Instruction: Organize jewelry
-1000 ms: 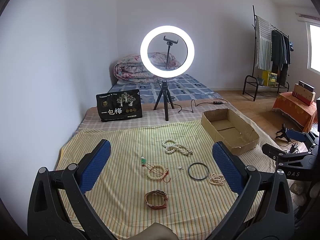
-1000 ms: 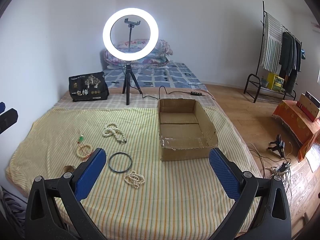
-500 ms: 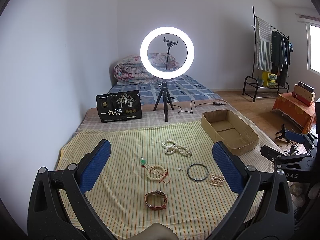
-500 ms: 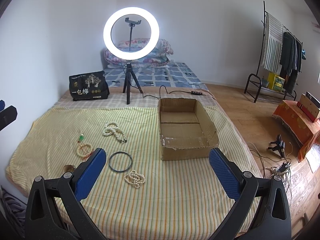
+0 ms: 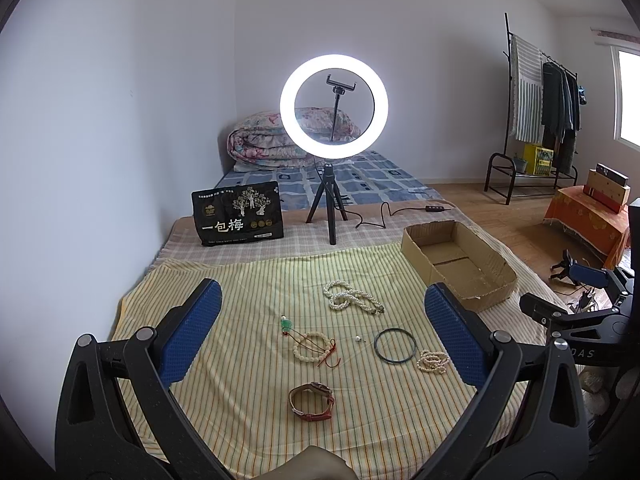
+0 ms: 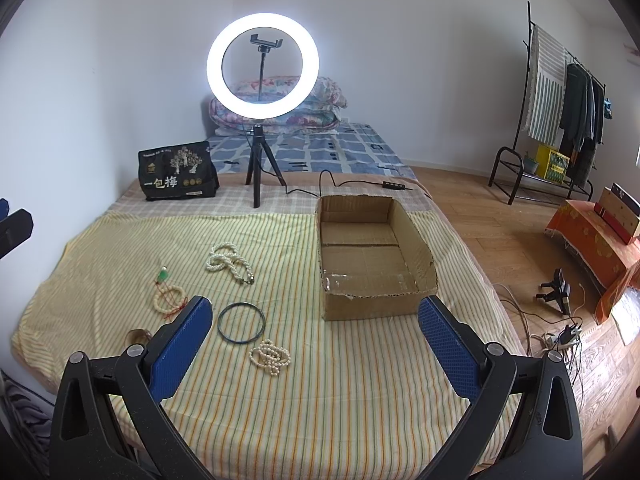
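Observation:
Jewelry lies spread on a yellow striped cloth (image 5: pixel 240 288). A long pearl necklace (image 5: pixel 352 300) lies farthest back, a bead bracelet with red cord and green charm (image 5: pixel 312 346) to its near left, a dark bangle (image 5: pixel 395 346) and a small pearl bracelet (image 5: pixel 433 361) to the right, a brown-strapped watch (image 5: pixel 312 397) nearest. An empty cardboard box (image 6: pixel 372 252) stands at the right. My left gripper (image 5: pixel 322 316) hovers open above the pieces. My right gripper (image 6: pixel 316 324) is open too, holding nothing, in front of the box, with the bangle (image 6: pixel 241 323) and pearl bracelet (image 6: pixel 270 356) near its left finger.
A lit ring light on a tripod (image 5: pixel 333 108) stands behind the cloth, its cable trailing right. A black printed bag (image 5: pixel 238 219) leans at the back left, folded bedding beyond. A clothes rack (image 6: pixel 560 92), an orange-covered stand and floor cables lie to the right.
Both views have shifted only slightly; the right gripper seen in the left wrist view has drifted a little left. The jewelry and box have not moved.

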Demonstrator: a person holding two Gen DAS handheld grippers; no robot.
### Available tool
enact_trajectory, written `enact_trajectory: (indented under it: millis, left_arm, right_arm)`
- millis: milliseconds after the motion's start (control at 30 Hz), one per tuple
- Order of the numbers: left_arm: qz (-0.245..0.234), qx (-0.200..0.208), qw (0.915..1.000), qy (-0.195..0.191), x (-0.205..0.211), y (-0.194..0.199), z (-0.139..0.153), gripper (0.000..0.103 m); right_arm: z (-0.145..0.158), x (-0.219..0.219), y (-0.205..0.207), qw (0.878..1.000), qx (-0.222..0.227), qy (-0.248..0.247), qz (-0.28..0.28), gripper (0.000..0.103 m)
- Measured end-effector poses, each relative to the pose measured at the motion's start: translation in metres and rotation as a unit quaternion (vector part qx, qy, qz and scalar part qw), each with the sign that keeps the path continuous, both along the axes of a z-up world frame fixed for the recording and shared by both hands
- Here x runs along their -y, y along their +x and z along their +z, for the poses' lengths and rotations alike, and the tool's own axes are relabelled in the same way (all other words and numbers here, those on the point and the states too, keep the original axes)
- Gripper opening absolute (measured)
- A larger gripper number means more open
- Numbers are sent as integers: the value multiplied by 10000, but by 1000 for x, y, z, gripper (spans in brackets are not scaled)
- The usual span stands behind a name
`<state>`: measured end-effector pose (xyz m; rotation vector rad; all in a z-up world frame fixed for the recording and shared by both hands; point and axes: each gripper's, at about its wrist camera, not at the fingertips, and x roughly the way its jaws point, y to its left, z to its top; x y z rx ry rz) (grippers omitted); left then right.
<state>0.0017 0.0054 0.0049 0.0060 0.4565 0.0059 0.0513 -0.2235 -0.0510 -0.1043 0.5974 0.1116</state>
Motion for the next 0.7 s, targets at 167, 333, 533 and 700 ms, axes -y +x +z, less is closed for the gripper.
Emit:
enact_trajectory:
  millis: [167,333,533,700]
  left_arm:
    - [2,4,10000,-1,0,0,0,103]
    - [2,5,10000,-4,0,0,-1,103]
    - [0,7,10000,-7,0,0,-1,103]
    - [8,2,10000,-1,1,0,4,103]
  right_arm:
    - [-1,0,0,10000,-11,3,0,102]
    - [0,0,0,10000,-12,4,0,102]
    - [0,0,1,10000,-17,4,1,102]
    - [-1,0,0,10000,-17,6,0,102]
